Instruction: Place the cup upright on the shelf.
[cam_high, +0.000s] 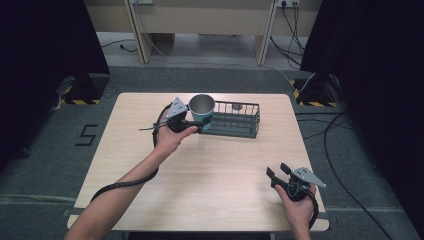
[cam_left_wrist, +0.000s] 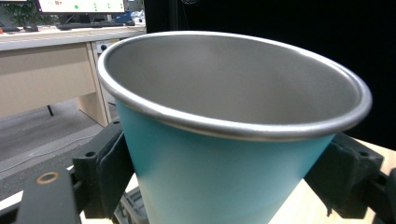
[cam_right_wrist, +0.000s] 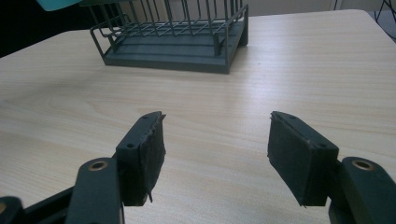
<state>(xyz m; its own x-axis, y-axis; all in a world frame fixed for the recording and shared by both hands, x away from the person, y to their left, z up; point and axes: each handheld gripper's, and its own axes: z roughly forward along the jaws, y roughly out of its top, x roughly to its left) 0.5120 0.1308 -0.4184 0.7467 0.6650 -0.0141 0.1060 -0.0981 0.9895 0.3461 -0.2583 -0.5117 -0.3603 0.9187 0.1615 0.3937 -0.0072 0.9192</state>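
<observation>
A teal cup (cam_high: 202, 107) with a bare steel inside (cam_left_wrist: 233, 79) is held above the left end of a dark wire rack (cam_high: 235, 122). My left gripper (cam_high: 198, 123) is shut on the cup's lower wall, with one pad (cam_left_wrist: 107, 172) on each side. A sliver of the cup (cam_right_wrist: 56, 3) shows at the top left of the right gripper view, over the rack (cam_right_wrist: 177, 51). My right gripper (cam_high: 277, 172) rests low near the table's front right corner. Its jaws (cam_right_wrist: 215, 154) stand apart over bare wood, with nothing between them.
The rack stands at the back middle of the light wooden table (cam_high: 210, 180). A small dark object (cam_high: 237, 106) lies near its rear rail. The left gripper's cable (cam_high: 125, 184) trails along the forearm. Desks and black curtains stand beyond the table.
</observation>
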